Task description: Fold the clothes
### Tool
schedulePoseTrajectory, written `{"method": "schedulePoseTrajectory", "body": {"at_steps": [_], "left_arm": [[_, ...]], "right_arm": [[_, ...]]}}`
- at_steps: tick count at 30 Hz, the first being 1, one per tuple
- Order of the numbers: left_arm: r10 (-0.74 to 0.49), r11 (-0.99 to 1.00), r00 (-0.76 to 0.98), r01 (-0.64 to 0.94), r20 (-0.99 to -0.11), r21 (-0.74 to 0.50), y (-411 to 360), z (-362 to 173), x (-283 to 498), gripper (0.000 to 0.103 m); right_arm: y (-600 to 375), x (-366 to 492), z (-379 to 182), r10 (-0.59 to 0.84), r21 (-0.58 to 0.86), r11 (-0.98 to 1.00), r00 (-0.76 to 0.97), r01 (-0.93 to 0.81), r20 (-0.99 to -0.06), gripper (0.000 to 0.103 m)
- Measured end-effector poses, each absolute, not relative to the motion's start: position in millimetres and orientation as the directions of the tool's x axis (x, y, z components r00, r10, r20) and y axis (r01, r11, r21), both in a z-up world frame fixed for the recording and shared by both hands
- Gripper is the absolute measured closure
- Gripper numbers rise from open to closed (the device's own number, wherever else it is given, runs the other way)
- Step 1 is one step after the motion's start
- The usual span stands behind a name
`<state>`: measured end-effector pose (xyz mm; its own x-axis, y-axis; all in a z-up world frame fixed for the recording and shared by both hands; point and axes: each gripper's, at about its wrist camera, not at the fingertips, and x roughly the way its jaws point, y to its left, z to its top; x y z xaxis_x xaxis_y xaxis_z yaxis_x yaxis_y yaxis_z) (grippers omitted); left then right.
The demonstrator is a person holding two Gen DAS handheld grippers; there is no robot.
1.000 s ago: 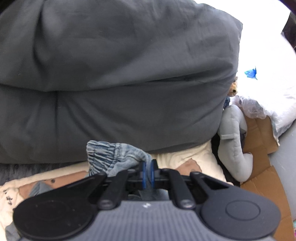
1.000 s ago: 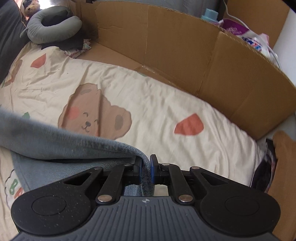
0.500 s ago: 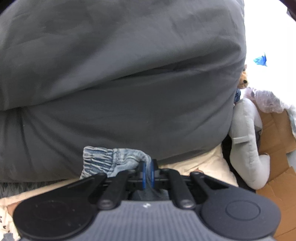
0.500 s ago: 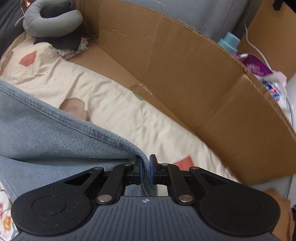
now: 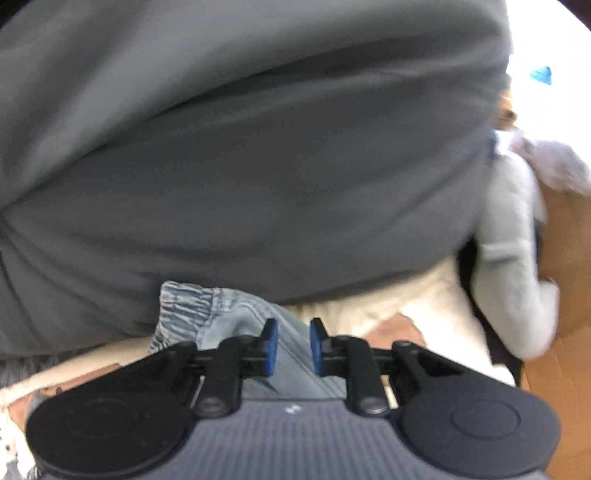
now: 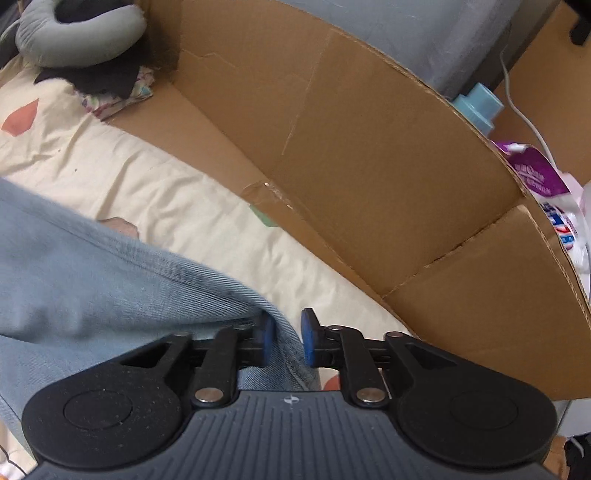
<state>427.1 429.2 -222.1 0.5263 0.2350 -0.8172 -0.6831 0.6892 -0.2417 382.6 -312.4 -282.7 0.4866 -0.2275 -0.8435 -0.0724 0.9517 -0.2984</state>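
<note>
Light blue denim trousers (image 6: 92, 280) lie on the cream bear-print sheet (image 6: 155, 184). Their elastic waistband (image 5: 184, 306) bunches up against a big dark grey duvet in the left wrist view. My left gripper (image 5: 293, 345) has its jaws opening, blue pads apart, with denim still lying loose between them. My right gripper (image 6: 284, 339) is opening too: a hemmed denim edge (image 6: 207, 277) runs between its pads, touching the left pad and clear of the right one.
A dark grey duvet (image 5: 240, 147) fills most of the left wrist view. A tall cardboard wall (image 6: 369, 155) borders the sheet on the right. A grey neck pillow (image 6: 74, 33) and dark clothes (image 6: 103, 81) lie at the far corner. Bottles and bags (image 6: 532, 177) sit behind the cardboard.
Both grippers carried the denim toward the duvet and the cardboard, folding it over the sheet. Both pairs of pads, pinched on the cloth before, now stand apart.
</note>
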Motion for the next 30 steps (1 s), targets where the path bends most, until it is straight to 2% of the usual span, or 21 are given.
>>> {"method": "schedulePoseTrajectory", "body": {"at_steps": [1,2,7,11,15,21,25,30], "left_arm": [[0.223,0.712,0.537,-0.659,-0.813,-0.241,425,-220,425,0.071],[0.219,0.728,0.536,-0.646,-0.815,-0.229,423,-218,421,0.062],[0.212,0.76,0.527,-0.618,-0.823,-0.2,421,-215,387,0.061],[0.239,0.784,0.503,-0.605,-0.831,-0.14,423,-208,356,0.061],[0.261,0.782,0.476,-0.615,-0.84,-0.105,434,-206,324,0.061],[0.26,0.778,0.426,-0.624,-0.866,-0.073,451,-213,240,0.061],[0.257,0.775,0.382,-0.63,-0.888,-0.047,457,-222,191,0.061],[0.236,0.798,0.363,-0.602,-0.901,-0.034,453,-224,163,0.061]], "right_arm": [[-309,382,-282,-0.227,-0.308,0.948,0.499,-0.084,-0.836,0.067],[-305,379,-280,-0.221,-0.31,0.946,0.508,-0.097,-0.833,0.063],[-297,366,-272,-0.181,-0.28,0.953,0.525,-0.113,-0.831,0.062],[-297,348,-260,-0.11,-0.189,0.978,0.55,-0.088,-0.828,0.056],[-292,322,-252,-0.046,-0.114,0.99,0.581,-0.081,-0.813,0.055],[-280,276,-248,0.01,-0.062,0.993,0.588,-0.102,-0.808,0.055],[-281,251,-246,0.066,0.037,0.997,0.578,-0.062,-0.813,0.055],[-276,234,-245,0.055,0.019,0.997,0.565,-0.07,-0.823,0.055]]}}
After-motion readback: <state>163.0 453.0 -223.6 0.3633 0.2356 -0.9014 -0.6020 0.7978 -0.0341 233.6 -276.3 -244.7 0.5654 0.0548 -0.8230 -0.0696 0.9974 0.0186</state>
